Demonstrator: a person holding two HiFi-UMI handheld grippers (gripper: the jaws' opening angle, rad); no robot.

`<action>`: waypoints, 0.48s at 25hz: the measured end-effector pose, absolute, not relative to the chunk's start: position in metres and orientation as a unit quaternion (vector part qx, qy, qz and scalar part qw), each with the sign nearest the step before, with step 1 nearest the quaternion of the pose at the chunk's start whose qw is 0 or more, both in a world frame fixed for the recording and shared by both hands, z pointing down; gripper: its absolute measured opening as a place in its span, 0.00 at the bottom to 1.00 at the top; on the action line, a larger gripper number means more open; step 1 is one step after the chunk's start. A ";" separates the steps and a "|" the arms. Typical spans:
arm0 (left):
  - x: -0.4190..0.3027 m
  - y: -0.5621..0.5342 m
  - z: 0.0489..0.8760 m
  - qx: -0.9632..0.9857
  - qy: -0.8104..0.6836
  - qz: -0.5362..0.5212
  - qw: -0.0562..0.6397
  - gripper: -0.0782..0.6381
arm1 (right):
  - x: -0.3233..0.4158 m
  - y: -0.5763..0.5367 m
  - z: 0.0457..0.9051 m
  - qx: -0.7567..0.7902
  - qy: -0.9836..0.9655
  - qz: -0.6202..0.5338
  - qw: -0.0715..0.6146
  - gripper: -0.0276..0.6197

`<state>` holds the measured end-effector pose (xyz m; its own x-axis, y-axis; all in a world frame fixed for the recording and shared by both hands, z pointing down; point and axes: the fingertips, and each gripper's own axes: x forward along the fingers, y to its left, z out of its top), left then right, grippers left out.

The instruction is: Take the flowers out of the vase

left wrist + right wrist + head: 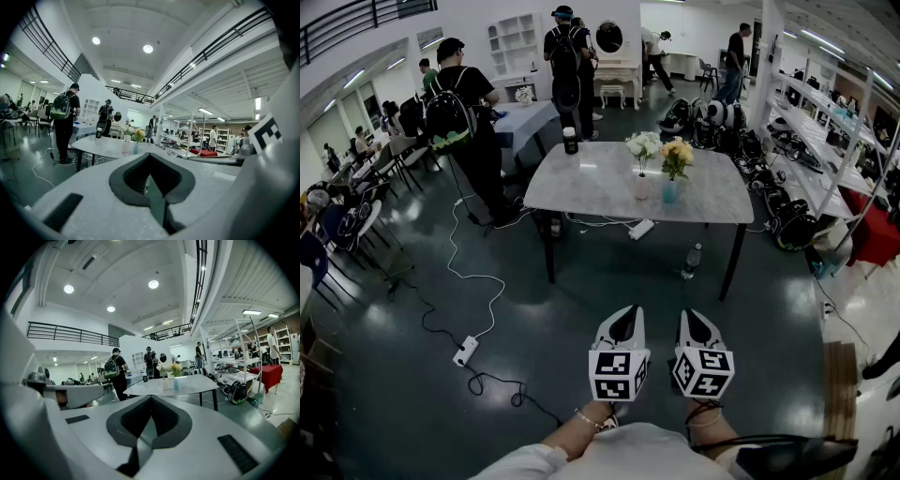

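Floor (581, 375), dark and glossy, fills most of the head view, with a white cable running across it to a power strip (465, 351). A grey table (581, 183) stands in the middle of the hall, well apart from the person holding the tools. People with backpacks stand beyond its far left corner.

The left gripper (627, 314) and the right gripper (693, 317) are held side by side low in the head view, both aimed at the table. Each gripper's own view shows its jaws pressed together with nothing between them.

On the table's right half stand a white vase (640, 187) and, just beside it, a blue vase (671, 191). White flowers (642, 144) rise from the first and yellow flowers (676, 156) from the second, stems upright.

The flowers lie straight ahead, between the lines of the two tools. The left gripper is more in line with the white bunch and the right with the yellow one. Neither looks clearly nearer. By my reading the task has not begun: the tools must close the distance, spread, and take a stem from the side before lifting it straight up.
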<state>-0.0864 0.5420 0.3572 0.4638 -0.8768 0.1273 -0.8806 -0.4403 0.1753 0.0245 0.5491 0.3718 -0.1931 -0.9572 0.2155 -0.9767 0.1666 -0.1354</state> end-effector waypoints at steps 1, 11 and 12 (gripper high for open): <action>-0.083 0.542 0.358 0.848 -0.518 0.009 0.109 0.11 | 0.028 0.549 0.372 0.633 -0.763 0.122 0.040 0.05; -0.096 0.535 0.363 0.846 -0.522 0.014 0.111 0.11 | 0.021 0.540 0.373 0.638 -0.760 0.122 0.035 0.05; -0.100 0.532 0.362 0.846 -0.522 0.014 0.109 0.11 | 0.019 0.537 0.371 0.639 -0.759 0.123 0.031 0.05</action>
<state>-0.1002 0.5318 0.3623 0.4542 -0.8802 0.1375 -0.8862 -0.4307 0.1705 0.0190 0.5368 0.3714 -0.1817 -0.9620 0.2038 -0.9772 0.1535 -0.1467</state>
